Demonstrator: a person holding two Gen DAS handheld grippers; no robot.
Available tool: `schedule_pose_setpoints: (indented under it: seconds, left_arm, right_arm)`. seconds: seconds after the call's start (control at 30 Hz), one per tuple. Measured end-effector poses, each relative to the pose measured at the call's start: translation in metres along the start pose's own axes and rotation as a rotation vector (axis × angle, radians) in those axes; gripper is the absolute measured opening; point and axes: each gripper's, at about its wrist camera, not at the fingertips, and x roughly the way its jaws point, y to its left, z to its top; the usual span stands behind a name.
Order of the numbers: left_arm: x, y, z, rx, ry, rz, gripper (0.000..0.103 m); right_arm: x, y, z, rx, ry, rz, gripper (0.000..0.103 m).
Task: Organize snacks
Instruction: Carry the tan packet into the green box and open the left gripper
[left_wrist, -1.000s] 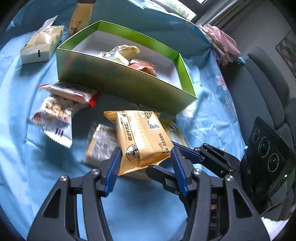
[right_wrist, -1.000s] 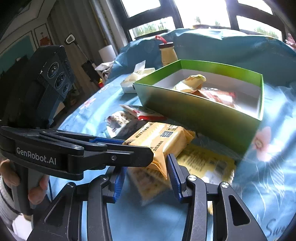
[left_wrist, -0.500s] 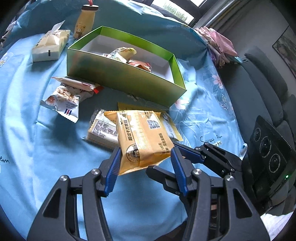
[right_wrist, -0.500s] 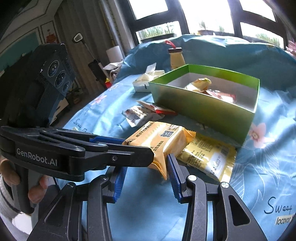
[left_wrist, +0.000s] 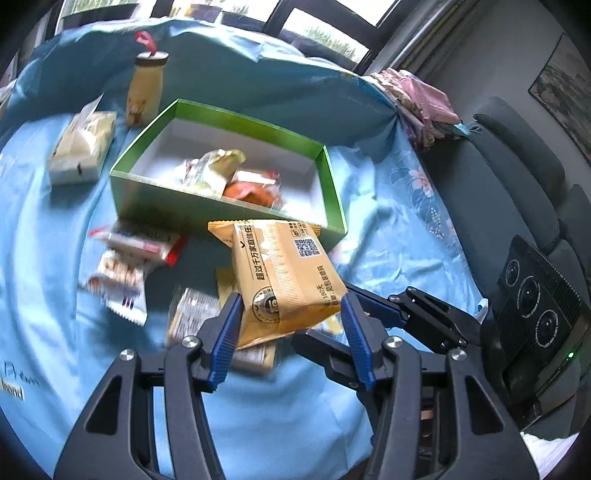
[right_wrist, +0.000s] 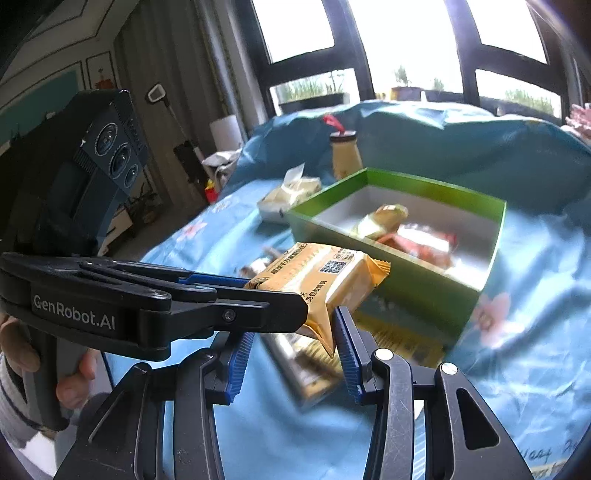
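Both tongs lift one yellow packet above the table

My left tongs and right tongs both grip the yellow snack packet. It has risen off the blue cloth since a second ago, so I judge it ready for the green box. Its long axis points away from me toward the box, just beside the near wall.

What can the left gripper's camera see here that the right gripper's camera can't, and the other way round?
Only the left wrist view shows the dark sofa and the pink cloth pile. Only the right wrist view shows the person's hand on a handle and the curtains. Both show the orange snack packet held up by both grippers, the green box with snacks inside, the yellow bottle and the blue cloth.
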Motion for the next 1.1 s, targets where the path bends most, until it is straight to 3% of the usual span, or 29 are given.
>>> schedule_pose_setpoints:
  seconds: [0.5,1.1]
  left_arm:
    - [0.035,0.000,0.065,0.020,0.008,-0.012,0.053]
    - [0.092,0.028,0.099,-0.069,0.101,-0.021,0.053]
  right_arm:
    - [0.018,-0.050,0.045,0.014,-0.044,-0.031,0.045]
    - [0.068,-0.094,0.055,0.070,0.027,-0.060,0.045]
